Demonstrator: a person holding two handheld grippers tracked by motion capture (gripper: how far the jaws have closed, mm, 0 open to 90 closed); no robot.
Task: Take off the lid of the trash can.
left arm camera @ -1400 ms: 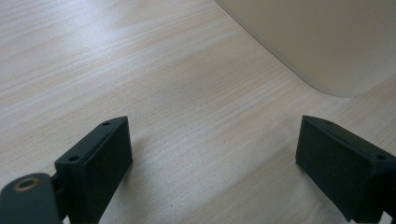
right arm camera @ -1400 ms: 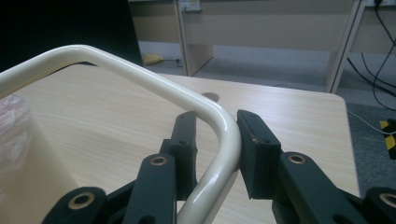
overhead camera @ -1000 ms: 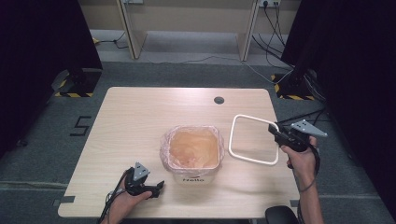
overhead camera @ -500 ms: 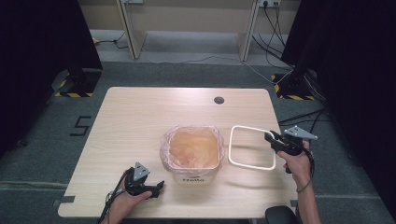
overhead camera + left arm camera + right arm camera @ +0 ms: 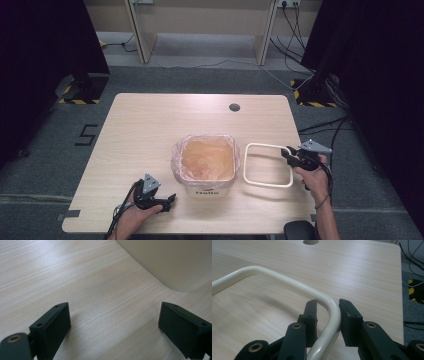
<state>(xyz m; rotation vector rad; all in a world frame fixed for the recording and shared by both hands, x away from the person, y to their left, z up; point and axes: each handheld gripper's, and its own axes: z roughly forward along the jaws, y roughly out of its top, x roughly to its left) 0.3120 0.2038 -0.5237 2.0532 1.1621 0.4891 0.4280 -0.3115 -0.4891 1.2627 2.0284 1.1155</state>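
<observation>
I had the right hand-held gripper [image 5: 288, 152] clamped on the white ring [image 5: 268, 165], low at 3 o'clock of the lined bin [image 5: 206, 161]; release remained. The left hand-held gripper [image 5: 169, 201] sat open.

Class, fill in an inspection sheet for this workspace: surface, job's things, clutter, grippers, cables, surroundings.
Surface: wooden table with a grommet hole.
Job's things: white frame lying flat right of the bin, apart from it; the bin holds a clear bag liner.
Clutter: nothing seen.
Grippers: right gripper shut on the frame's corner; left gripper open, resting on the table beside the bin.
Cables: one trails from each gripper; more lie on the floor behind the table.
Surroundings: grey carpet, black curtains, hazard-striped stand bases, a floor mark.
</observation>
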